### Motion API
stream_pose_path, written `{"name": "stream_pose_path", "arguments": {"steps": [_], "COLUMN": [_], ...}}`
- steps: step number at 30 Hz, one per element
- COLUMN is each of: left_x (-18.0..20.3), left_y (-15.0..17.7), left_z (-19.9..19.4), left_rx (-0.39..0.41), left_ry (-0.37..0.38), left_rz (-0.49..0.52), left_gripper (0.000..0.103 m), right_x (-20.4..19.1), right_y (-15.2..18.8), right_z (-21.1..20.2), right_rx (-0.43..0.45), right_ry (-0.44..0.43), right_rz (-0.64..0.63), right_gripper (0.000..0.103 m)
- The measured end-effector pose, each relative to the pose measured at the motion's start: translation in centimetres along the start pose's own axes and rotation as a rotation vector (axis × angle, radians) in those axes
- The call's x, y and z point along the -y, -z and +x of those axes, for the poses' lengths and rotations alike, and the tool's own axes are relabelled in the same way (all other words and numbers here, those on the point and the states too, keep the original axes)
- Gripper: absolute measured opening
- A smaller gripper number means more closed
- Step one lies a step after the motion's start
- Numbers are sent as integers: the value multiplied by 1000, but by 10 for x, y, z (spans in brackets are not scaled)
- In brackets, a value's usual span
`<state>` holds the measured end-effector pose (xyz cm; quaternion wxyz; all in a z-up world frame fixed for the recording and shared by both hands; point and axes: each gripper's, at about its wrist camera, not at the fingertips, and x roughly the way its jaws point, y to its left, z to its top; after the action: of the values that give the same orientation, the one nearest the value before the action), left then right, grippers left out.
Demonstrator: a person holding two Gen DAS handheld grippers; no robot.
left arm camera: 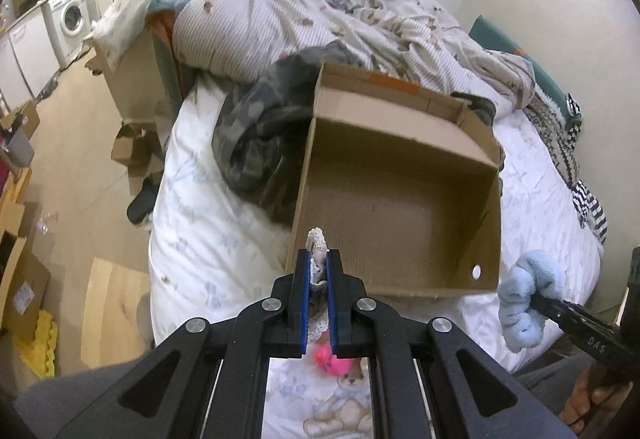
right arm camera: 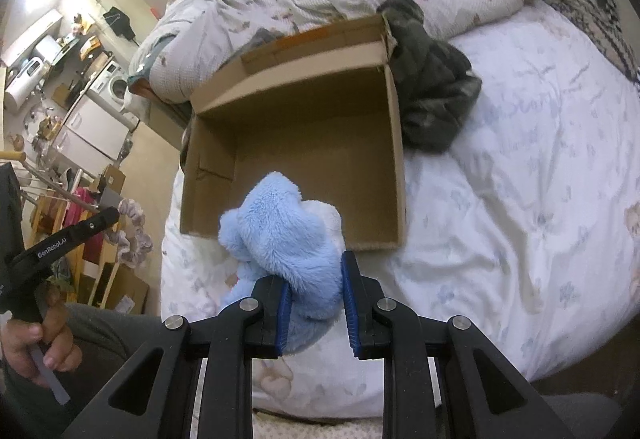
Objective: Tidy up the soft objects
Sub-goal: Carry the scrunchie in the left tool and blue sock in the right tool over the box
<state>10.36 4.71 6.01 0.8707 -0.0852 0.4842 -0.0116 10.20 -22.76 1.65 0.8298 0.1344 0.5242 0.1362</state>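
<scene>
Blue plush fills the right gripper (right arm camera: 314, 303): its jaws are clenched on the fluffy blue toy (right arm camera: 280, 235), which hangs in the air just in front of the near wall of the open cardboard box (right arm camera: 394, 143) on the bed (right arm camera: 500, 199). The left gripper (left arm camera: 319, 279) has its jaws shut tight on a pale frilly scrunchie (left arm camera: 318, 251), held up over the near edge of the same box; nothing shows inside the box.

Both things look light and limp. The toy should squash under the pads and sag on either side, so a hold across its thick middle seems safest; a grip on a loose lobe might let it swing or slide out. The scrunchie is thin, gathered cloth, likely to slip only if pinched at its very edge, so a bite across the whole band suits it. Neither seems breakable, and a drop into the box should do no harm.

The left wrist view shows a pink toy (left arm camera: 332, 357) and a teddy-bear print on the sheet below the jaws, which the right view does not. The right wrist view shows the scrunchie as a full ring (right arm camera: 130, 235) and the hand (right arm camera: 36, 343) on the left gripper's handle, and how much of the blue toy lies between the pads
</scene>
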Motion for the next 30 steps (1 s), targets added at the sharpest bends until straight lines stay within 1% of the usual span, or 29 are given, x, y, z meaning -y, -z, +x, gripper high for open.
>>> {"name": "stream_pose_path", "arguments": {"steps": [2, 6, 12, 17, 20, 22, 24, 25, 27, 29, 30], "left_x": [3, 12, 25, 35, 37, 40, 44, 46, 46, 46, 45], "left_y": [-10, -27, -49, -58, -60, -60, -55, -52, -47, -46, -44], "left_z": [-1, 0, 13, 33, 52, 64, 70, 75, 87, 101, 103], "left_rx": [11, 41, 65, 73, 55, 52, 89, 99, 77, 42, 38], "left_ry": [8, 0, -10, -29, -30, -37, -63, -71, -56, -29, -27], "left_rz": [5, 32, 63, 87, 87, 98, 132, 147, 145, 129, 128], "left_gripper": [7, 7, 7, 7, 7, 7, 7, 7, 7, 7, 7], "right_x": [-2, -7, -10, -7, -1, 4, 10, 14, 19, 19, 18], "right_y": [-7, -23, -45, -61, -67, -66, -64, -62, -58, -56, -55], "right_z": [-1, -2, 7, 22, 34, 42, 51, 57, 68, 77, 81], "right_rx": [15, 48, 88, 107, 120, 138, 165, 160, 139, 115, 108], "right_ry": [-3, -17, -34, -43, -39, -23, 16, 30, 43, 75, 77], "right_rz": [-10, -25, -48, -33, -20, -8, -1, 9, 18, -8, -15], "right_gripper": [25, 25, 25, 25, 25, 25, 25, 25, 25, 25, 25]}}
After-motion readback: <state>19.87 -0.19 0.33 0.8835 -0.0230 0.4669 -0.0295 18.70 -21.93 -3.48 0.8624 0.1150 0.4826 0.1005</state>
